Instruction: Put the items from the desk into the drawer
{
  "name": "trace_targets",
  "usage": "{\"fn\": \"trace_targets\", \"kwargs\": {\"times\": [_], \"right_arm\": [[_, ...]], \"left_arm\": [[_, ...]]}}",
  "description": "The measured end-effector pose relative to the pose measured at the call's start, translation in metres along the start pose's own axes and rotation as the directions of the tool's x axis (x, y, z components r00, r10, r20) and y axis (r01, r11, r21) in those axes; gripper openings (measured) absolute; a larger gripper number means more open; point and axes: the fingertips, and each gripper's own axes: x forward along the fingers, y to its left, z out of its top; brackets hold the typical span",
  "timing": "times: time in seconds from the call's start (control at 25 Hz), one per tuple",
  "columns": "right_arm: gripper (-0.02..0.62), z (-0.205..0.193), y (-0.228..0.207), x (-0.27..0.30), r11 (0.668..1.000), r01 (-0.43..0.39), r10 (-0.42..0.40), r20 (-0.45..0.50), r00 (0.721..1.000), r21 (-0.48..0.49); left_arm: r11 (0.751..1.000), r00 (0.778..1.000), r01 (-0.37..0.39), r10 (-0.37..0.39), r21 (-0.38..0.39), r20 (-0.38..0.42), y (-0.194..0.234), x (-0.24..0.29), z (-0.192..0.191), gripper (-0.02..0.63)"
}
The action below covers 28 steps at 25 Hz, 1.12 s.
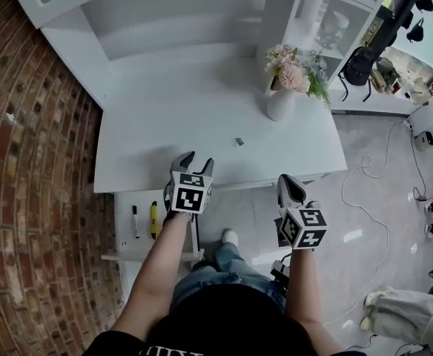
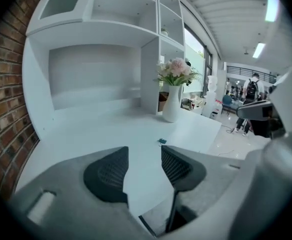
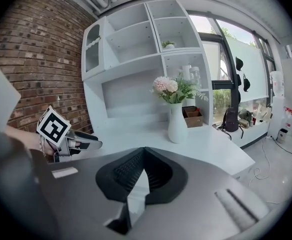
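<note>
Bluish small item [image 1: 237, 142] lies mid-frame on the white desk [image 1: 150, 147], apart from the flower vase [image 1: 281, 102] at upper right. Lower left, the open drawer [image 1: 124, 237] holds a black pen [image 1: 135, 222] and a yellow pen [image 1: 153, 219]. My left gripper [image 1: 199, 159], jaws apart and empty, overlaps the desk's near edge; my right gripper [image 1: 287, 182] is clenched on nothing.

White desk [image 1: 202, 117] against a red brick wall [image 1: 31, 162] in a bright room.
A white shelving unit [image 1: 179, 21] rises behind it; glossy pale floor [image 1: 379, 221] lies to the right, windows [image 3: 221, 64] and ceiling strip lights [image 2: 259, 49] beyond.
</note>
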Motion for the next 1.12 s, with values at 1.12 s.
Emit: {"fn": "trace_targets", "kwargs": {"times": [1.12], "right_arm": [[0.006,-0.033,-0.085,0.038,0.999,-0.016,0.02,-0.141,0.99,0.032]], "left_arm": [[0.902,0.984,0.119,-0.162,-0.415,-0.07,-0.061,0.157,0.014,-0.002]]}}
